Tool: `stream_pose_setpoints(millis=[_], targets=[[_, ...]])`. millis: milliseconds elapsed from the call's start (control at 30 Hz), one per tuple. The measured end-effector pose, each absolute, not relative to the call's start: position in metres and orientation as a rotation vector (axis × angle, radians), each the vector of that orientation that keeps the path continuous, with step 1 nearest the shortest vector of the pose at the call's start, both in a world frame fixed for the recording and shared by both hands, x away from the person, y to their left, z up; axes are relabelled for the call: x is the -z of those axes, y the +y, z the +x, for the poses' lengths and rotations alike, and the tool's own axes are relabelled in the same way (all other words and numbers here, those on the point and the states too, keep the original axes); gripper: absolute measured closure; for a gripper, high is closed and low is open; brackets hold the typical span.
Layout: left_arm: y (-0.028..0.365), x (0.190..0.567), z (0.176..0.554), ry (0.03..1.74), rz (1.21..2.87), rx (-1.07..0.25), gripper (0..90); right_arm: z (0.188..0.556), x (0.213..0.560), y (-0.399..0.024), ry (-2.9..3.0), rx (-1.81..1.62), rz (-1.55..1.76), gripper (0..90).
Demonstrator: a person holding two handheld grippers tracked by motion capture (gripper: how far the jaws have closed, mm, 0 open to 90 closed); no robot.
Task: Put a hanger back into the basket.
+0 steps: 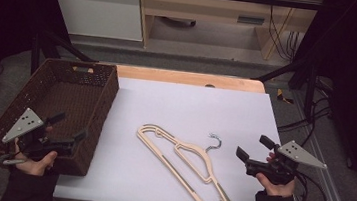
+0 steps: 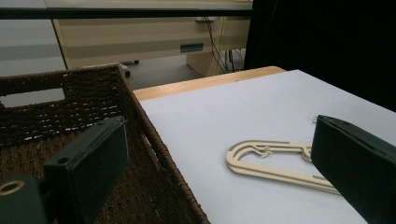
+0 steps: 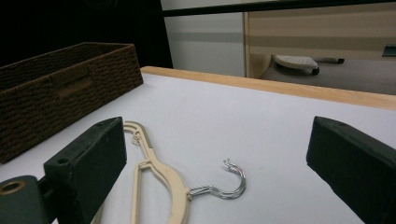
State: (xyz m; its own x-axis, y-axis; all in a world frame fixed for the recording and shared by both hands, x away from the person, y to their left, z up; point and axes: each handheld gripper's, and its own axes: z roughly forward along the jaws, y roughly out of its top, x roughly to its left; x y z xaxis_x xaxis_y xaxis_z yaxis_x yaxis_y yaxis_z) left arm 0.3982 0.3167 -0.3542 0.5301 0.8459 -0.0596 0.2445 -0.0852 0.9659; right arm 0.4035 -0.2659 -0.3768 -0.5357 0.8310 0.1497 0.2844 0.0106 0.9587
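Observation:
A cream plastic hanger (image 1: 180, 156) with a metal hook (image 1: 215, 141) lies flat on the white table sheet (image 1: 186, 106), running from the middle toward the front edge. A dark brown woven basket (image 1: 92, 114) stands at the left and looks empty. My left gripper (image 1: 67, 131) hovers over the basket's near right corner, jaws wide apart with nothing between them. My right gripper (image 1: 252, 147) sits at the right of the hanger, a little apart from the hook, also open and empty. The hanger (image 3: 154, 177) and its hook (image 3: 229, 186) lie between the right jaws' line of sight; the hanger (image 2: 275, 163) also lies ahead of the left gripper.
A wooden table edge (image 1: 189, 77) runs along the back of the sheet. Behind it stand a white cabinet (image 1: 101, 7) and a wooden desk (image 1: 211, 8) with cables (image 1: 284, 36). Dark curtains close both sides. Bare sheet lies behind the hanger.

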Motion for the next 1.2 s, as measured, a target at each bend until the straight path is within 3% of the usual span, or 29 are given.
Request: stream_pose_setpoints(millis=[733, 1200], targets=[[0.313, 0.354, 0.397, 0.936, 1.631, -0.658, 3.9, 0.41, 0.382, -0.244, 1.947, -1.477, 1.174, 10.5], [0.311, 0.355, 0.398, 0.93, 1.646, -0.659, 3.9, 0.422, 0.401, -0.221, 2.066, -1.403, 1.184, 20.4]])
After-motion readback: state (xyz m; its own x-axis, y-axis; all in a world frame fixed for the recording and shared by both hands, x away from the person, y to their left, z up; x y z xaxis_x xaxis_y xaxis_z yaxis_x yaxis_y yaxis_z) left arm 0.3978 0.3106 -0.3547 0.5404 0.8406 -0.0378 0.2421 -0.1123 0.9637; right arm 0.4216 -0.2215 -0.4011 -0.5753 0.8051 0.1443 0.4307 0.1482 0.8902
